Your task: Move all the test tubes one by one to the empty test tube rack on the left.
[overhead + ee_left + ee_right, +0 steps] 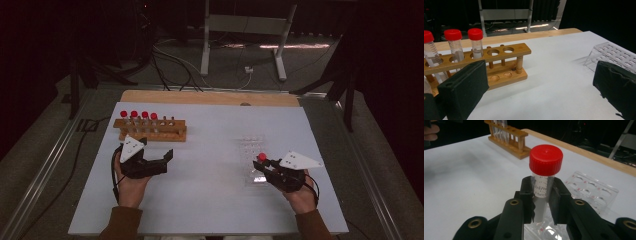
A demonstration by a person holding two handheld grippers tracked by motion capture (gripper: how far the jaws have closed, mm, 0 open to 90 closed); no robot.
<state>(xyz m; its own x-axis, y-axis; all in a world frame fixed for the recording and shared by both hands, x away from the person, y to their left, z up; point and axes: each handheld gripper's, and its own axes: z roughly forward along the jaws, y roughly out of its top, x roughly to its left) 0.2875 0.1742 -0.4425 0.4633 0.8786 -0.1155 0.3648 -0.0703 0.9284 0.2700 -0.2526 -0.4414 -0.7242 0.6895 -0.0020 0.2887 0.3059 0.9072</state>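
Note:
A clear tube with a red cap (545, 160) stands upright between the jaws of my right gripper (541, 195), which is shut on it just below the cap. In the high view that tube (261, 157) and right gripper (270, 166) hover over a clear plastic rack (253, 146) at the right of the white table. A wooden rack (150, 131) at the back left holds several red-capped tubes (134, 115). My left gripper (162, 159) rests open in front of the wooden rack (499, 53), nothing between its black pads (465, 86).
The clear plastic rack (594, 190) lies flat under and beyond the held tube. The white table top (210, 200) has a wooden strip along its far edge (210, 97). Cables and a metal stand (240, 30) sit on the floor behind.

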